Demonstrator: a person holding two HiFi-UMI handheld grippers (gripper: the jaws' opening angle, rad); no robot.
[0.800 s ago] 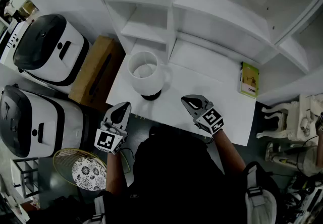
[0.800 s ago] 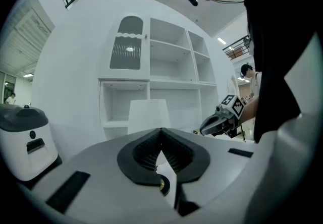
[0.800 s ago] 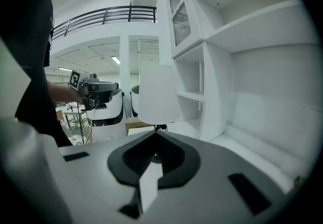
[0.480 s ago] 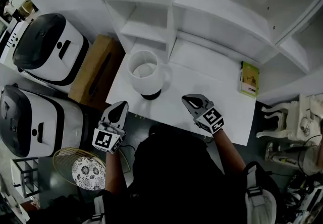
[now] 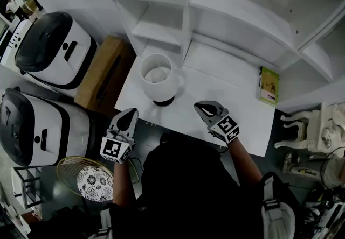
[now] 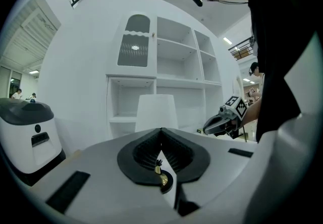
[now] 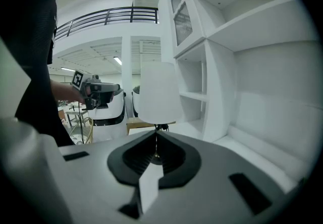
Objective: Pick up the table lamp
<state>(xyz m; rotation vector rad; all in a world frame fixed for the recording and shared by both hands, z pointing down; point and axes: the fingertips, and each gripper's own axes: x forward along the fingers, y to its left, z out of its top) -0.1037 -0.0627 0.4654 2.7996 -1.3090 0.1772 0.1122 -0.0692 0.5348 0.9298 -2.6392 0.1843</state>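
Both grippers empty, table lamp standing free on the bench.
Head view: the left gripper point(image 5: 130, 112) is held low at the front left corner of the bench point(image 5: 226, 79), pointing toward the table lamp point(image 5: 157, 77). The right gripper point(image 5: 199, 106) hangs over the front strip of the bench and angles left toward the lamp. The lamp stands upright near the left edge, just before the shelf unit point(image 5: 183, 22). Bare surface separates it from both grippers, and a green box point(image 5: 268, 85) lies well apart at the right rear. Left gripper view: the fingers are together with nothing between them, the shade rises straight ahead, and the shelves are behind it. Right gripper view: the fingers are together and empty, the lamp is ahead, and the shelf upright is close on the right.
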